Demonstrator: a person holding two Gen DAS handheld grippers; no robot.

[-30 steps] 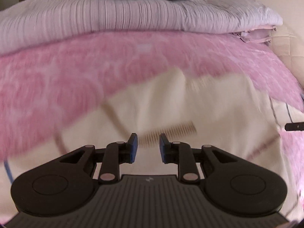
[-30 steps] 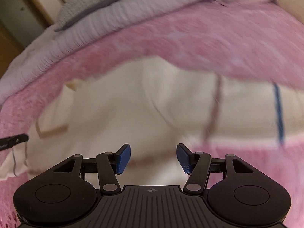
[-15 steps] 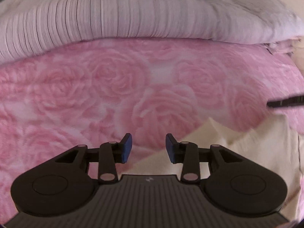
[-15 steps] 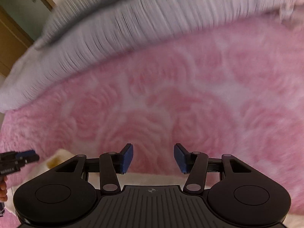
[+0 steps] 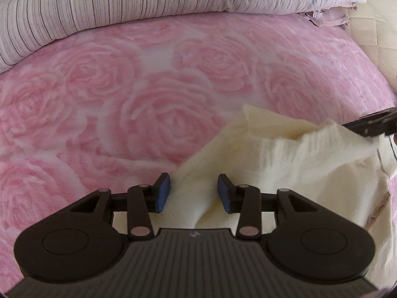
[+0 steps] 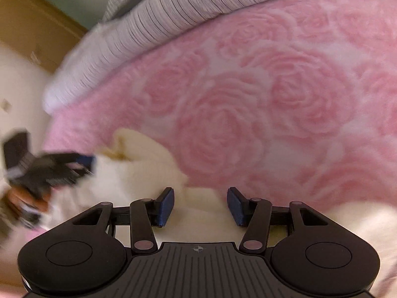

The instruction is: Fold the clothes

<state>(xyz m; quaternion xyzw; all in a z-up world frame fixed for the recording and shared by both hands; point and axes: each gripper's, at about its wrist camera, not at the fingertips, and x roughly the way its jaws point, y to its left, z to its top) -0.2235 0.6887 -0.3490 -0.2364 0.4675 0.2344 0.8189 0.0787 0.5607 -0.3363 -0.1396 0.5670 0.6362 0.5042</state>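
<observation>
- I am viewing a bed covered by a pink rose-patterned blanket (image 5: pixel 99 104), with a striped duvet (image 5: pixel 124 2) bunched along its far edge in both wrist views.
- I am locating the task item: a cream garment (image 5: pixel 285 164) is lying on the blanket, rumpled, with raised folds. In the left wrist view it is spreading from the centre toward the lower right; in the right wrist view the same garment (image 6: pixel 139 173) is spreading from the centre toward the lower left. It is therefore lying between the two claws.
- I am reading the left claw (image 5: pixel 194 192) as open, gripping nothing. A raised ridge of cream fabric is sitting in the gap between its blue pads (image 5: pixel 162 193); whether a pad is touching the fabric I cannot tell.
- I am reading the right claw (image 6: pixel 200 206) as open and empty, with cream fabric showing directly beneath and ahead of the gap.
- I am judging the key relation: the garment's visible edge is running diagonally, away and to the right, from the left claw toward the right claw's tip at the frame border (image 5: pixel 372 126). Both claws are positioned at fabric; the left one appears better aligned on a fold for closing.
</observation>
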